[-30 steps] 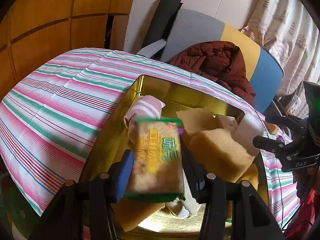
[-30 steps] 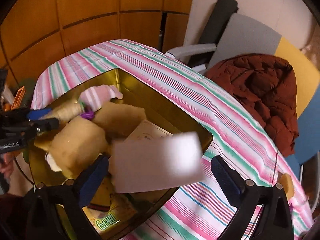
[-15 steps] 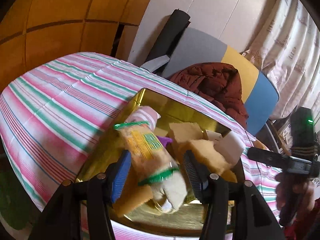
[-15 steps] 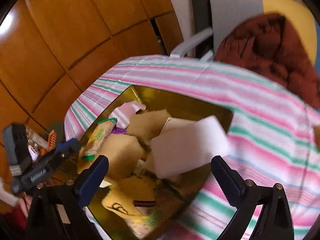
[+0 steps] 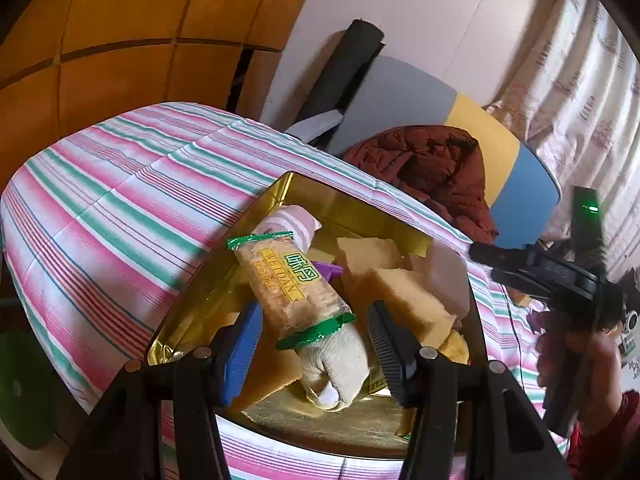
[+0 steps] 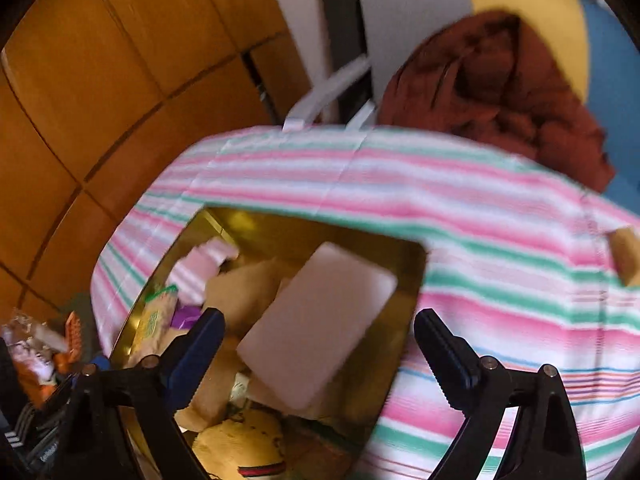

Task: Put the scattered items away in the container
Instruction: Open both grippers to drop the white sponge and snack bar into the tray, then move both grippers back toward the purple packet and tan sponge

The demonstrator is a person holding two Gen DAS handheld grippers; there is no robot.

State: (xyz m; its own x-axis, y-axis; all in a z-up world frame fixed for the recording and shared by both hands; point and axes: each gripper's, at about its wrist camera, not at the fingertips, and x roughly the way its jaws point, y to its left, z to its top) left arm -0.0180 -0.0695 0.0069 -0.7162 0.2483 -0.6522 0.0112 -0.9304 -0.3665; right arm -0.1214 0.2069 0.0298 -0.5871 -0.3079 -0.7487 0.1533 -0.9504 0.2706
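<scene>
A gold tin [image 5: 304, 188] sits on the striped tablecloth, full of items. A green-edged cracker packet [image 5: 290, 284] lies loose in it, on a beige sock [image 5: 336, 360] and next to a pink striped roll [image 5: 288, 224] and yellow sponges [image 5: 400, 300]. My left gripper [image 5: 314, 344] is open above the tin, its jaws either side of the packet but apart from it. My right gripper [image 6: 318, 354] is open and empty above the tin [image 6: 352, 240]. A white block [image 6: 320, 324] lies tilted on the pile below it.
A chair with a dark red jacket [image 5: 432, 168] stands behind the table. A small yellow piece [image 6: 626, 254] lies on the cloth at the right. Wooden wall panels are on the left. Bare striped cloth [image 5: 120, 208] lies left of the tin.
The left gripper opened and the cracker packet dropped into the tin. The white block fell from the open right gripper onto the pile. Both grippers pulled back.
</scene>
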